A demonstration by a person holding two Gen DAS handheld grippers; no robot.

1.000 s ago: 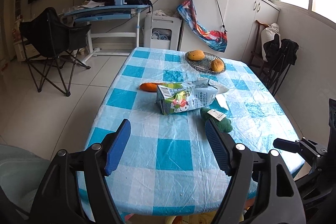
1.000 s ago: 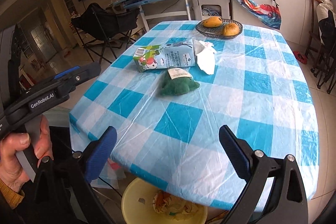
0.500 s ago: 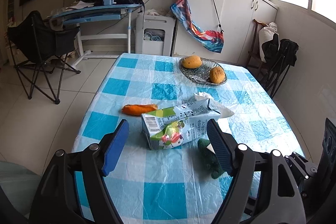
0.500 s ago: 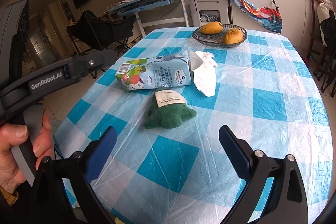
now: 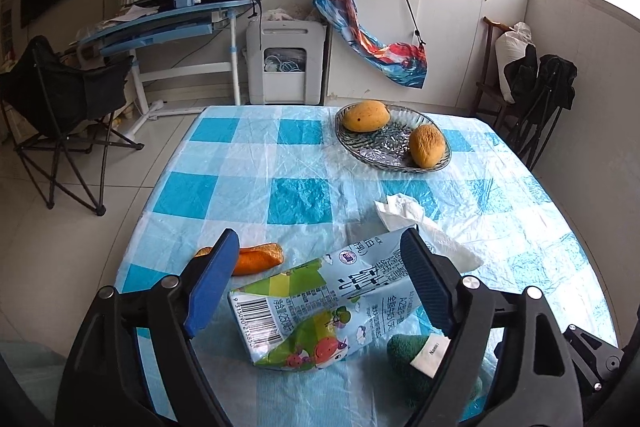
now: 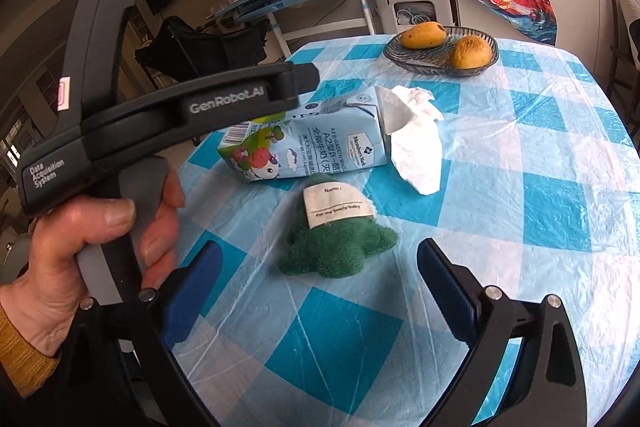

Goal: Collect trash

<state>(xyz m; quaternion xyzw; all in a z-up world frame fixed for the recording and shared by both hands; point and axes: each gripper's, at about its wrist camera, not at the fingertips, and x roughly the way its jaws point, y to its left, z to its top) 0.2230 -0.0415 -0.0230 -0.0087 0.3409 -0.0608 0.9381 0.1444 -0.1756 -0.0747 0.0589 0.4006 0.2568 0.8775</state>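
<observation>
Your left tongs [image 5: 316,287] spreading, pads either side of milk carton [image 5: 320,303], not pressing it. Carton lies flat on counter [image 5: 256,167]; crumpled tissue [image 5: 416,223] at its open end, carrot [image 5: 256,259] just beside, green plush toy [image 6: 340,243] near. Your right tongs [image 6: 320,291] spread wide, empty, above toy.

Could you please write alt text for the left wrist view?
The left gripper, jaws opening, straddles a crumpled blue-and-green milk carton on a blue-checked plastic tablecloth. An orange carrot piece lies left; a white crumpled tissue behind.
</observation>
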